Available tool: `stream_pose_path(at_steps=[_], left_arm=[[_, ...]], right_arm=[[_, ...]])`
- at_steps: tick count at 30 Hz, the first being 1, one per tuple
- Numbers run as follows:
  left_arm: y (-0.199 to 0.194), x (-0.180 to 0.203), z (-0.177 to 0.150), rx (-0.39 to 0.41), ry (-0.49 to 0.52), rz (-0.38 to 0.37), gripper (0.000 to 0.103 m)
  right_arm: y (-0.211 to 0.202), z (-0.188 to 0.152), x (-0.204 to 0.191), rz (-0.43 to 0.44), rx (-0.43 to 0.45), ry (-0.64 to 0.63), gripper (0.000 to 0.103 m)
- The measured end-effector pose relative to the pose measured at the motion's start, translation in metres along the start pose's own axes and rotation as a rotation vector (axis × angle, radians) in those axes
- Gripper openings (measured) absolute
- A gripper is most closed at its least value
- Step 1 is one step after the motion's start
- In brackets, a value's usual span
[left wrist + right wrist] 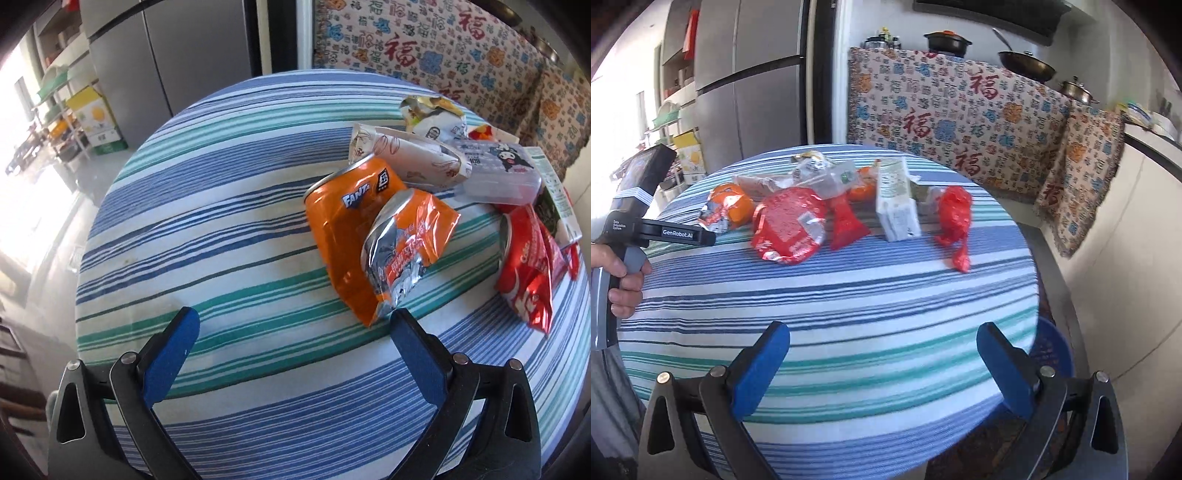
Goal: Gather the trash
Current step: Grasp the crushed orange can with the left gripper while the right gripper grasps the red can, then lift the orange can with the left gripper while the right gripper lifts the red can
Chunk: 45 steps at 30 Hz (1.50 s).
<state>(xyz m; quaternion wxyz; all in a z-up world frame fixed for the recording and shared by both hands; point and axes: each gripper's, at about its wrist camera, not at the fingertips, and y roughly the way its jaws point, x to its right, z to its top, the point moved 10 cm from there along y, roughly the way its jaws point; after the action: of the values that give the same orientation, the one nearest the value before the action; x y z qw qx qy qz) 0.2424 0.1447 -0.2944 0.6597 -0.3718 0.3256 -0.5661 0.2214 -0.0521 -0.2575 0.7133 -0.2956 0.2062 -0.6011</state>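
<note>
Round striped-cloth table (221, 229) w/ trash: Fanta can (340, 206), foil wrapper (402, 251), carton (895, 199), red bag (955, 218).

left gripper (295, 325) and right gripper (882, 339) both gape, apparently empty.

Right gripper (882, 354), jaws spread, hovers over striped tablecloth (849, 295) short of the trash pile (820, 206)

light: daylight from left, blown-out glare | blur: slight, right view | edges: fisheye bending, dark corners
</note>
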Motion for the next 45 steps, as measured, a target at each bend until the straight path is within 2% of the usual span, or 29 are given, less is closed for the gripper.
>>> stream_pose_path(at_steps=[2,5,9,12,15,16,17,18,19,20,21,22,27,31,35,37,43,45], left_arm=[[-0.001,0.004,-0.002,0.012,0.013,-0.029,0.102],[-0.007,0.012,0.000,0.045,0.011,-0.091,0.102],[-0.018,0.018,0.019,0.108,-0.002,-0.189,0.102],[-0.009,0.020,0.033,0.099,-0.033,-0.261,0.102],[0.006,0.024,0.039,0.057,-0.086,-0.332,0.102],[0.005,0.026,0.041,0.070,-0.093,-0.335,0.101],[0.005,0.028,0.042,0.069,-0.090,-0.343,0.099],[0.005,0.031,0.042,0.066,-0.086,-0.360,0.085],[0.003,0.033,0.041,0.065,-0.076,-0.375,0.066],[0.003,0.038,0.040,0.056,-0.064,-0.388,0.059],[0.002,0.042,0.038,0.054,-0.056,-0.412,0.047],[0.000,0.045,0.036,0.048,-0.058,-0.434,0.042],[-0.012,0.053,0.025,0.058,-0.026,-0.427,0.037],[-0.023,0.055,0.011,0.038,-0.043,-0.428,0.034],[-0.040,0.062,-0.007,0.039,-0.020,-0.404,0.034],[-0.048,0.070,-0.018,0.049,0.001,-0.399,0.034],[-0.063,0.086,-0.044,0.091,0.042,-0.368,0.033],[-0.065,0.087,-0.046,0.103,0.039,-0.367,0.032]], right_arm=[[0.015,0.013,-0.023,0.061,-0.004,-0.043,0.103],[0.036,0.034,-0.054,0.105,0.001,-0.101,0.103],[0.071,0.059,-0.082,0.100,-0.020,-0.174,0.101],[0.097,0.060,-0.096,0.079,-0.071,-0.235,0.095],[0.102,0.061,-0.095,0.043,-0.069,-0.251,0.067],[0.099,0.063,-0.092,0.041,-0.056,-0.240,0.055],[0.092,0.064,-0.088,0.052,-0.043,-0.222,0.049],[0.084,0.065,-0.085,0.072,-0.036,-0.198,0.047],[0.081,0.067,-0.082,0.088,-0.032,-0.177,0.046],[0.075,0.069,-0.078,0.112,-0.026,-0.149,0.045],[0.068,0.069,-0.073,0.134,-0.024,-0.121,0.045],[0.063,0.069,-0.068,0.156,-0.029,-0.096,0.044],[0.038,0.058,-0.042,0.285,-0.067,0.067,0.040],[0.025,0.043,-0.020,0.374,-0.106,0.182,0.040],[0.022,0.026,-0.001,0.318,-0.096,0.149,0.039],[0.020,0.021,0.002,0.341,-0.073,0.148,0.039],[0.003,0.016,0.012,0.328,-0.026,0.172,0.039],[0.005,0.014,0.013,0.318,-0.034,0.179,0.038]])
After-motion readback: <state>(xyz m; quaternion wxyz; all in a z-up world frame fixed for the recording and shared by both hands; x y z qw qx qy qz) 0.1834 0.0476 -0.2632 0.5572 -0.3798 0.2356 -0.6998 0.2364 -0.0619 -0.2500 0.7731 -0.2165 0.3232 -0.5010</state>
